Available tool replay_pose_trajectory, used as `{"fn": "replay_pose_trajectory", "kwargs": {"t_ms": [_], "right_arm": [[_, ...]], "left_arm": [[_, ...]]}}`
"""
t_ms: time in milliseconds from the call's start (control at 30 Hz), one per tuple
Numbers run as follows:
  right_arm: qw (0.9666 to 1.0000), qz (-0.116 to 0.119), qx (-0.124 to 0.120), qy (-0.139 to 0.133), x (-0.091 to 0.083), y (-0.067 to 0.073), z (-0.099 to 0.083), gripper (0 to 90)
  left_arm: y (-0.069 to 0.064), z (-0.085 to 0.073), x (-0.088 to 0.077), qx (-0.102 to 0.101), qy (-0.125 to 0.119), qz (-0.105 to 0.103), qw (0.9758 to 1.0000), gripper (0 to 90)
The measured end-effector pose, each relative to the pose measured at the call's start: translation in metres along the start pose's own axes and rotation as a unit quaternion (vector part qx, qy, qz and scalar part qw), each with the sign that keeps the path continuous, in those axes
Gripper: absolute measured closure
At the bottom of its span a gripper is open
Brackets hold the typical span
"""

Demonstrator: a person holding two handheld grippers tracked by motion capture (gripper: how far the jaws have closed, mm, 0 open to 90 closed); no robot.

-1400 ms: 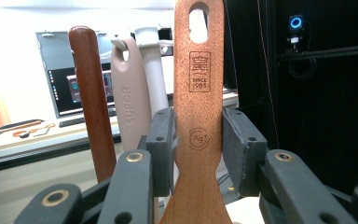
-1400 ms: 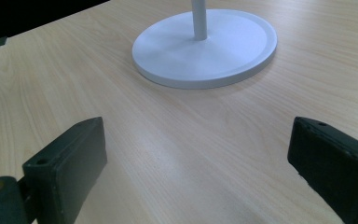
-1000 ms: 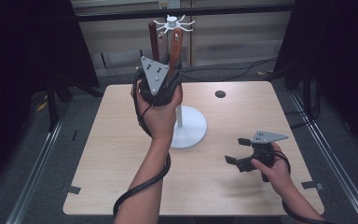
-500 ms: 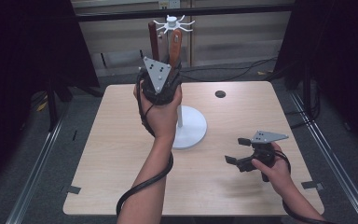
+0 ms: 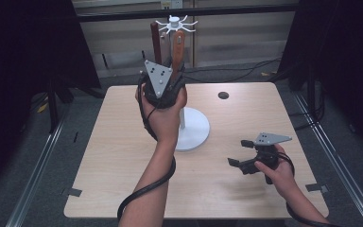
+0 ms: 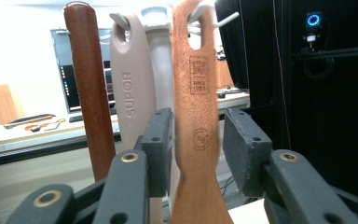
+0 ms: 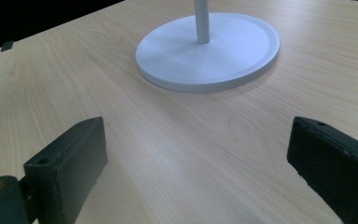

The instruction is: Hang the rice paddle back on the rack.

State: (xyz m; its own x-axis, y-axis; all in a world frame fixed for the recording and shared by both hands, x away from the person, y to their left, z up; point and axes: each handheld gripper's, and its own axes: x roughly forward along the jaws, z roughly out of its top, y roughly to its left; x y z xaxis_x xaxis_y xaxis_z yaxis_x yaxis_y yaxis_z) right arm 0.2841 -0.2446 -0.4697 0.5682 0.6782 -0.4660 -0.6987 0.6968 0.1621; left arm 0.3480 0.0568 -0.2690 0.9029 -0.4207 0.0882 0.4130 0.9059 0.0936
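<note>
On the left, the left gripper is held up high at the rack, its camera looking straight along the hanging handles. Leftmost hangs a dark round handle, smooth and varnished by the look of it, probably slick. Next to it a beige one, plastic I'd guess, hooked through its eye. Then the one being worked on: the light wooden handle, flat, stamped, hanging from a prong through its slot. It sits right between the jaws, and those jaws have just been opening. The left pad is at the wood or barely off it, too close to call; the right pad stands clear with a gap. So it looks let go, or nearly, and hanging on its own hook.

How will it handle? Stiff, light, dry wood with some grain, so I'd expect the pads to bite well on the flat faces. The waist just above the widening is the sensible place to pinch: flat and narrow enough for a modest opening. The catch is that it swings freely on the prong, so a sideways nudge could set it rocking or knock its neighbours.

Over at the right, the right gripper sits low above the table, jaws wide apart with nothing between them, pointed at the rack's white base.
</note>
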Motion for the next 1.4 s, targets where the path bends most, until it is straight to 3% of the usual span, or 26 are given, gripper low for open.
{"fn": "replay_pose_trajectory", "kwargs": {"t_ms": [567, 633, 700, 1267, 1400], "right_arm": [[1.0, 0.001, 0.0, -0.003, 0.002, 0.0, 0.002, 4.8], [1.0, 0.002, 0.0, -0.001, 0.003, 0.0, 0.002, 4.8], [1.0, 0.002, 0.0, 0.0, 0.003, 0.0, 0.002, 4.8], [1.0, 0.002, -0.002, 0.001, 0.003, 0.0, 0.001, 4.8], [1.0, 0.002, -0.001, 0.001, 0.003, 0.0, 0.001, 4.8]], "left_arm": [[0.006, -0.006, -0.02, -0.01, -0.006, -0.052, 0.9986, 47.9], [0.006, -0.009, -0.021, -0.025, -0.009, -0.06, 0.9979, 44.4], [0.007, -0.012, -0.023, -0.024, -0.007, -0.066, 0.9975, 40.9], [0.011, -0.039, -0.028, -0.031, -0.01, -0.09, 0.9954, 12.8], [0.012, -0.043, -0.029, -0.021, -0.002, -0.092, 0.9955, 9.2]]}}
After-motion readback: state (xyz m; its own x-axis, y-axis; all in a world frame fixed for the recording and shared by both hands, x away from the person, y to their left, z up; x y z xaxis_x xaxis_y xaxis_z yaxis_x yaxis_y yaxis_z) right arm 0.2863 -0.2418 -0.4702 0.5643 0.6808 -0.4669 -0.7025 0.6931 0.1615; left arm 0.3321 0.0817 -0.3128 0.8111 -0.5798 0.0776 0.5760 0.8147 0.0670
